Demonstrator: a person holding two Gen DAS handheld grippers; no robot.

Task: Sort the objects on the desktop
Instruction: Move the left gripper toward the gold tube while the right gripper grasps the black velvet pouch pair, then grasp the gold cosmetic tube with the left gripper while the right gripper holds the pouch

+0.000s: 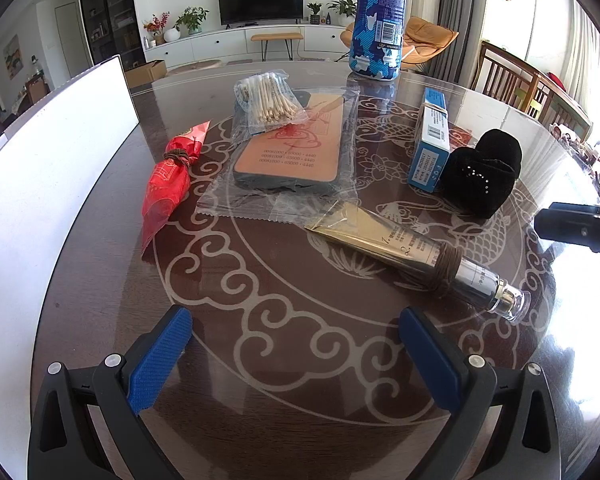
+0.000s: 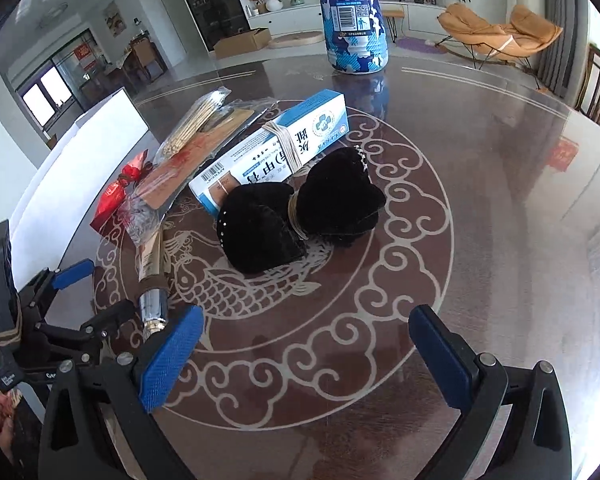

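A: Bottle [image 1: 376, 20] top cropped; phone case [image 1: 288, 148] half hidden under cotton swab bag [image 1: 266, 100].
B: Left gripper [image 1: 296, 356], right gripper [image 2: 306, 356] both spread wide, empty. Velvet bow [image 2: 300, 216], gold tube [image 1: 416, 252] mid-table [image 1: 300, 280].

Black claws [image 1: 296, 352], ridged blue pads [image 2: 172, 360], silver screws.
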